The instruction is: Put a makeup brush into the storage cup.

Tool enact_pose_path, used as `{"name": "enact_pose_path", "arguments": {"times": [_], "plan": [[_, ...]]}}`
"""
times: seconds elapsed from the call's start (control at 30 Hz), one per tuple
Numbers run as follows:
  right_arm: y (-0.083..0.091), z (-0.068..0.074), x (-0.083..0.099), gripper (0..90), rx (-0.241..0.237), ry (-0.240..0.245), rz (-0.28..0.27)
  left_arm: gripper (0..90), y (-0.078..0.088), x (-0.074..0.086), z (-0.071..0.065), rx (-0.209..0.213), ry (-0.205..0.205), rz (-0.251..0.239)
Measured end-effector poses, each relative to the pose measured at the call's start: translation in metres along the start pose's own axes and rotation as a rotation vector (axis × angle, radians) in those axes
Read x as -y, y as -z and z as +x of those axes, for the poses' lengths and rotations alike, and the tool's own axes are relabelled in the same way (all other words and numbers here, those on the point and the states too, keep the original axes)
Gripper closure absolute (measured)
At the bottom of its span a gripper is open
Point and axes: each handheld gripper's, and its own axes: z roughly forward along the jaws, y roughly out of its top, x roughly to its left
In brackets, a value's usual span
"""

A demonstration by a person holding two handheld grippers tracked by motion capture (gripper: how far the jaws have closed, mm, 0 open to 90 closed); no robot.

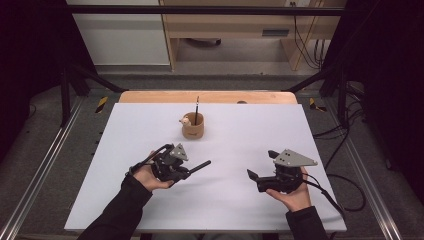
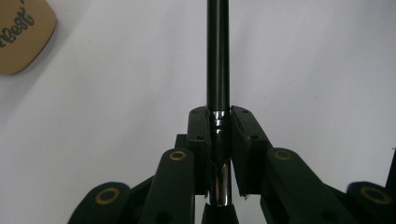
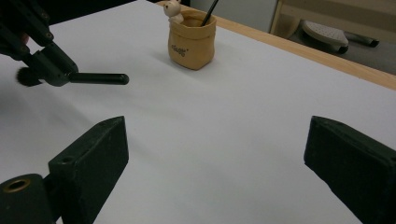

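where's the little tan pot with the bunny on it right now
In the high view, the tan pot stands upright at the white table's far middle, beyond both grippers, nearer the left gripper.

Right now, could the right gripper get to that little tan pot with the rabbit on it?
Probably yes. The right gripper is open and empty, and only bare white table lies between it and the tan pot.

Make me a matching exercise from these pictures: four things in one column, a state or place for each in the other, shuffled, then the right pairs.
Things
1. left gripper
2. right gripper
3. cup
4. black brush

States or places
A. stands on the white sheet toward the far side, a thin stick in it
B. jaws wide apart, nothing between them
C. clamped by its shiny collar, handle pointing away from the jaws
D. jaws closed on a slim black handle

Pairs: 1-D, 2-B, 3-A, 4-C
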Motion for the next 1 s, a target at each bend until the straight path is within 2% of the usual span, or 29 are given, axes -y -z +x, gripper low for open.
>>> {"name": "enact_pose_path", "arguments": {"times": [0.17, 0.4, 0.43, 0.53, 0.57, 0.6, 0.63, 0.7, 1.0], "plan": [[-0.002, 0.007, -0.005, 7.1, -0.012, 0.031, 0.005, 77.9, 0.001, -0.002, -0.003, 0.009, -0.023, 0.004], [-0.008, 0.015, -0.014, 7.3, -0.028, 0.074, 0.026, 78.0, 0.003, -0.004, -0.007, 0.022, -0.031, -0.017], [-0.009, 0.016, -0.015, 7.3, -0.03, 0.08, 0.031, 78.0, 0.004, -0.005, -0.007, 0.023, -0.041, -0.016], [-0.011, 0.019, -0.018, 7.4, -0.037, 0.103, 0.047, 78.0, 0.005, -0.007, -0.01, 0.034, -0.035, -0.029], [-0.012, 0.02, -0.019, 7.4, -0.038, 0.109, 0.052, 78.0, 0.006, -0.008, -0.009, 0.034, -0.051, -0.02], [-0.013, 0.02, -0.02, 7.4, -0.043, 0.112, 0.061, 78.0, 0.006, -0.009, -0.011, 0.034, -0.046, -0.024], [-0.013, 0.021, -0.021, 7.4, -0.045, 0.12, 0.066, 78.0, 0.007, -0.01, -0.011, 0.035, -0.057, -0.02], [-0.014, 0.023, -0.023, 7.4, -0.052, 0.134, 0.074, 78.0, 0.006, -0.011, -0.012, 0.041, -0.049, -0.034], [-0.018, 0.033, -0.032, 7.4, -0.076, 0.2, 0.127, 78.0, 0.006, -0.017, -0.015, 0.064, -0.07, -0.038]]}}
